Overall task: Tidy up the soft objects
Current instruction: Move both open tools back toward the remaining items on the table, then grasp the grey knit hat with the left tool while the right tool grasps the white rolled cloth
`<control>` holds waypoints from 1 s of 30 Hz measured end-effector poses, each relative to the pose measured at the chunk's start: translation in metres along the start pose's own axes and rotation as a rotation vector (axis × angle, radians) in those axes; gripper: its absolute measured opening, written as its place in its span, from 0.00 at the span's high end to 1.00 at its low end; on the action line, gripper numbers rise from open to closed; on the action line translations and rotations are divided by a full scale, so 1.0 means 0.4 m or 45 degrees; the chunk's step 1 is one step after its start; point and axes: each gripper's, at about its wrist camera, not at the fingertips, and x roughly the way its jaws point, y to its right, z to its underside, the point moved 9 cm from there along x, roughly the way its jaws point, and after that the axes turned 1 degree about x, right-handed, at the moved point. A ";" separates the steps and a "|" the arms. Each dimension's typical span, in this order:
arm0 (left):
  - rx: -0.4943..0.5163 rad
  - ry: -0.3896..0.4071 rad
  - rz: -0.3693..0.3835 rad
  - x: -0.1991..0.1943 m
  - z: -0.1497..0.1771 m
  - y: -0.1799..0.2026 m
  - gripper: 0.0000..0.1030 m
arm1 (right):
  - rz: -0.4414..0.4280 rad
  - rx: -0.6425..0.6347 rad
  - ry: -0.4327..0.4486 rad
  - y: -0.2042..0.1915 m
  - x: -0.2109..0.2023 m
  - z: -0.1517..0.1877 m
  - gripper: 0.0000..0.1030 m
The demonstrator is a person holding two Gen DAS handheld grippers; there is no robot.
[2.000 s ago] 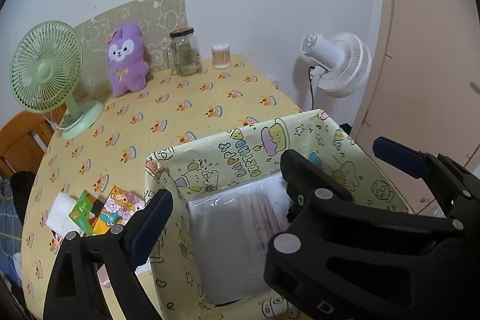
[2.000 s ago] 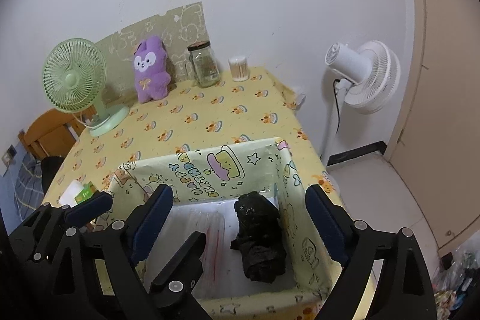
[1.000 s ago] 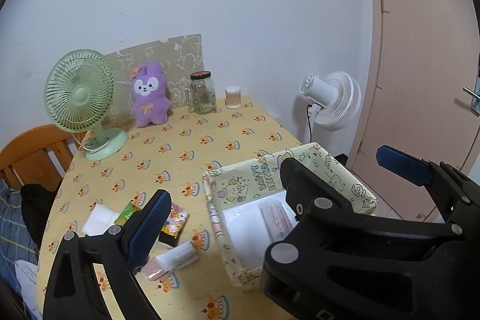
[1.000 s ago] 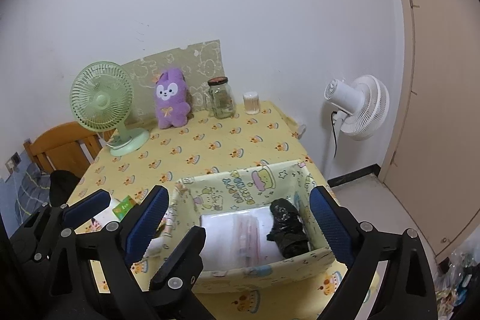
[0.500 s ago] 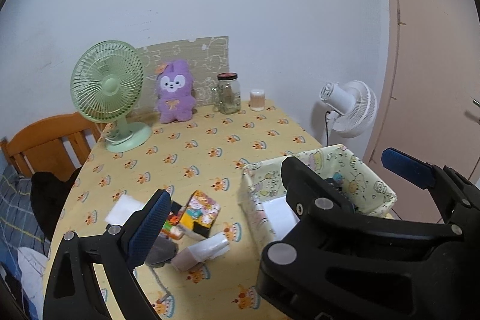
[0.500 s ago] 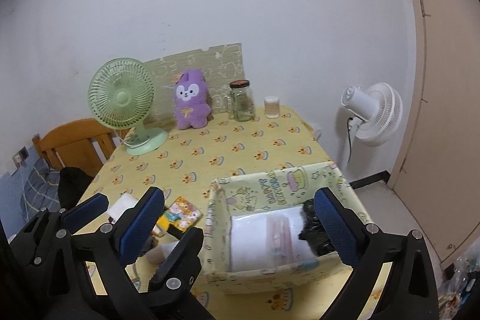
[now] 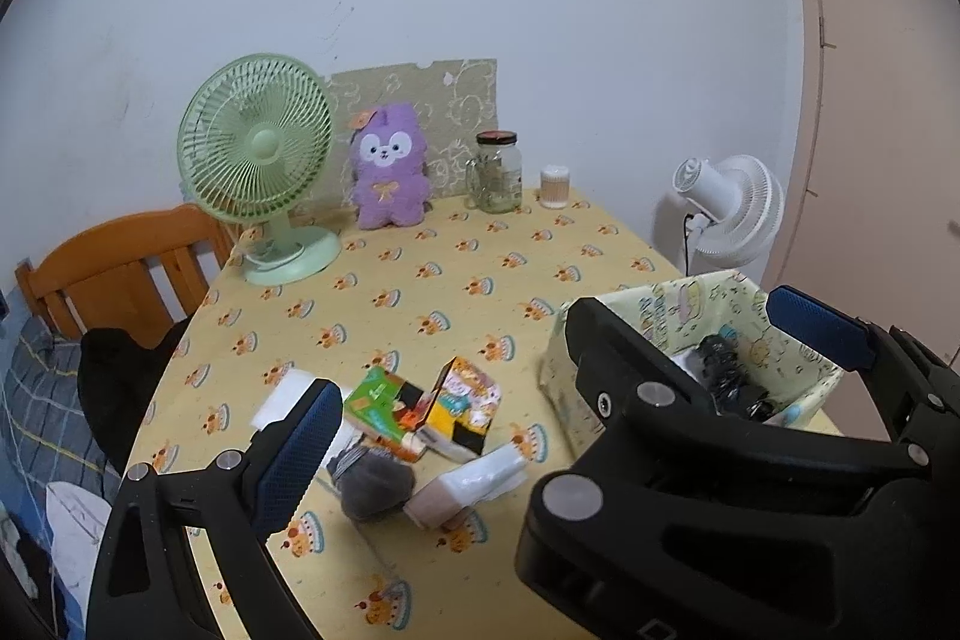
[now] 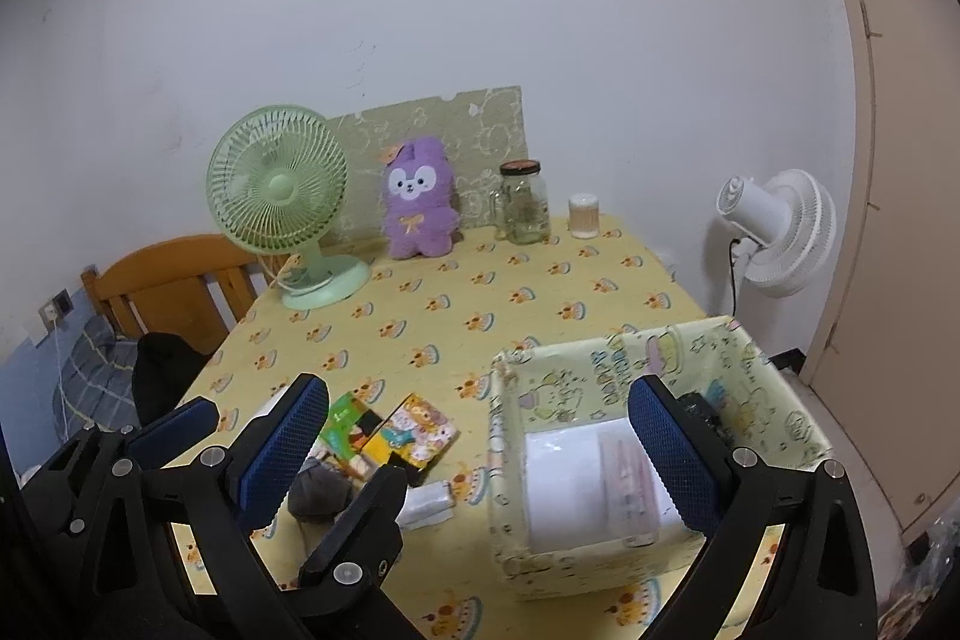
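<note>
Both my grippers, left gripper (image 7: 552,394) and right gripper (image 8: 480,448), hang open and empty. The grey soft bundle (image 7: 377,484) lies at seven o'clock of my left gripper, nearer it.

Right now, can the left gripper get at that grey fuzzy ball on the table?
Probably yes. The left gripper is open and empty, and the grey ball lies uncovered just ahead of it, though a pink-and-white packet touches its side.
</note>
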 end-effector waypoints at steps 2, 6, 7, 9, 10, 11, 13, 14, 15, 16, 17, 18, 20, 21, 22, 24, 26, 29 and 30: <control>-0.005 -0.003 -0.006 0.006 0.011 -0.014 0.05 | -0.007 -0.007 -0.016 -0.011 0.009 0.013 0.02; -0.042 -0.006 -0.030 0.014 0.036 -0.048 0.05 | -0.038 -0.014 -0.049 -0.044 0.033 0.041 0.02; -0.052 -0.010 -0.034 0.016 0.043 -0.056 0.05 | -0.040 -0.017 -0.050 -0.050 0.038 0.046 0.02; -0.069 -0.028 -0.038 0.028 0.060 -0.074 0.05 | -0.044 -0.027 -0.060 -0.067 0.051 0.059 0.02; -0.071 -0.034 -0.042 0.032 0.065 -0.081 0.05 | -0.048 -0.029 -0.066 -0.072 0.057 0.065 0.02; -0.074 -0.042 -0.050 0.036 0.071 -0.089 0.05 | -0.056 -0.031 -0.078 -0.080 0.065 0.073 0.02; -0.073 -0.050 -0.069 0.043 0.083 -0.106 0.05 | -0.076 -0.034 -0.097 -0.096 0.080 0.087 0.02; -0.073 -0.050 -0.078 0.045 0.088 -0.113 0.05 | -0.083 -0.036 -0.102 -0.103 0.085 0.093 0.02; -0.075 -0.050 -0.086 0.048 0.096 -0.123 0.05 | -0.092 -0.039 -0.105 -0.112 0.092 0.100 0.02; -0.078 -0.051 -0.089 0.050 0.100 -0.128 0.05 | -0.096 -0.042 -0.108 -0.120 0.096 0.105 0.02; -0.085 -0.053 -0.093 0.054 0.106 -0.136 0.05 | -0.100 -0.048 -0.110 -0.126 0.100 0.110 0.02; -0.094 -0.056 -0.097 0.056 0.114 -0.143 0.05 | -0.106 -0.056 -0.115 -0.136 0.106 0.117 0.02; -0.102 -0.071 -0.099 0.064 0.127 -0.156 0.05 | -0.111 -0.068 -0.122 -0.148 0.115 0.124 0.03; -0.105 -0.078 -0.100 0.067 0.132 -0.161 0.05 | -0.113 -0.072 -0.126 -0.153 0.120 0.129 0.03; -0.107 -0.084 -0.102 0.071 0.137 -0.164 0.05 | -0.118 -0.077 -0.133 -0.159 0.126 0.135 0.04; -0.113 -0.099 -0.109 0.079 0.149 -0.175 0.05 | -0.122 -0.083 -0.139 -0.167 0.135 0.143 0.06; -0.121 -0.108 -0.113 0.085 0.156 -0.186 0.05 | -0.113 -0.092 -0.130 -0.173 0.141 0.148 0.10; -0.133 -0.128 -0.118 0.098 0.170 -0.197 0.05 | -0.108 -0.144 -0.131 -0.186 0.155 0.154 0.10; -0.136 -0.139 -0.119 0.105 0.178 -0.203 0.05 | -0.106 -0.171 -0.137 -0.194 0.163 0.159 0.10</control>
